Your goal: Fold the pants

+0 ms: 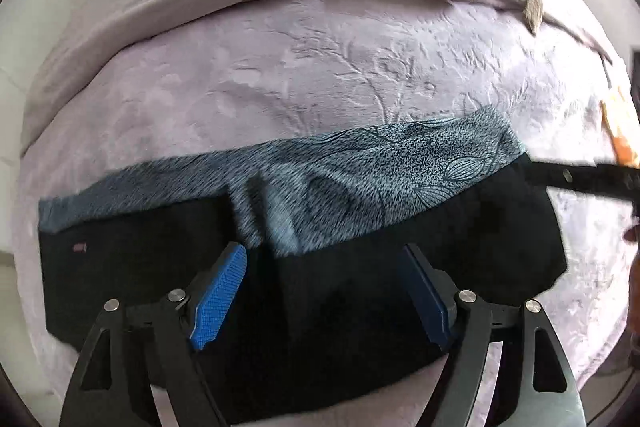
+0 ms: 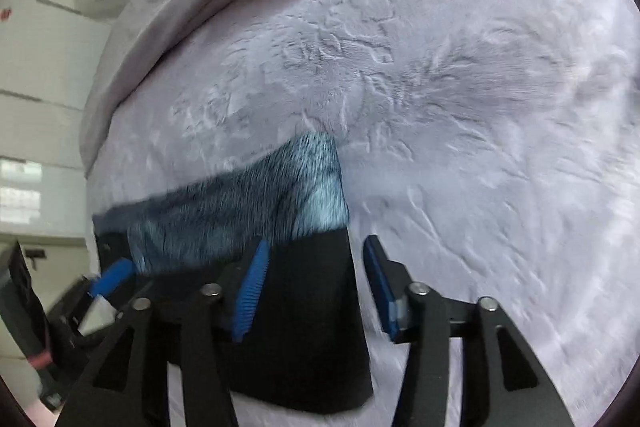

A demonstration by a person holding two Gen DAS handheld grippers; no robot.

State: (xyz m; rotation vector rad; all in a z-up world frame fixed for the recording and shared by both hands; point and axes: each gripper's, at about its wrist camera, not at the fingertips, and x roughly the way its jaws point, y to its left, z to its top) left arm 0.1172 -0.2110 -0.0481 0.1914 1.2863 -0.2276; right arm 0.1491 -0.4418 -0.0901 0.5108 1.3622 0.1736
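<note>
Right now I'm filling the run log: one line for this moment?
pants folded flat on lilac blanket | left gripper open above them | right gripper open at their edge

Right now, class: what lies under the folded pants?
The pants lie flat on a lilac embossed blanket, visible all around them. Whatever is beneath the pants themselves is covered.

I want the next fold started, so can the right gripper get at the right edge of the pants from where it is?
Probably yes: the right gripper is open, straddling the pants edge, with only bare blanket beside it.
</note>
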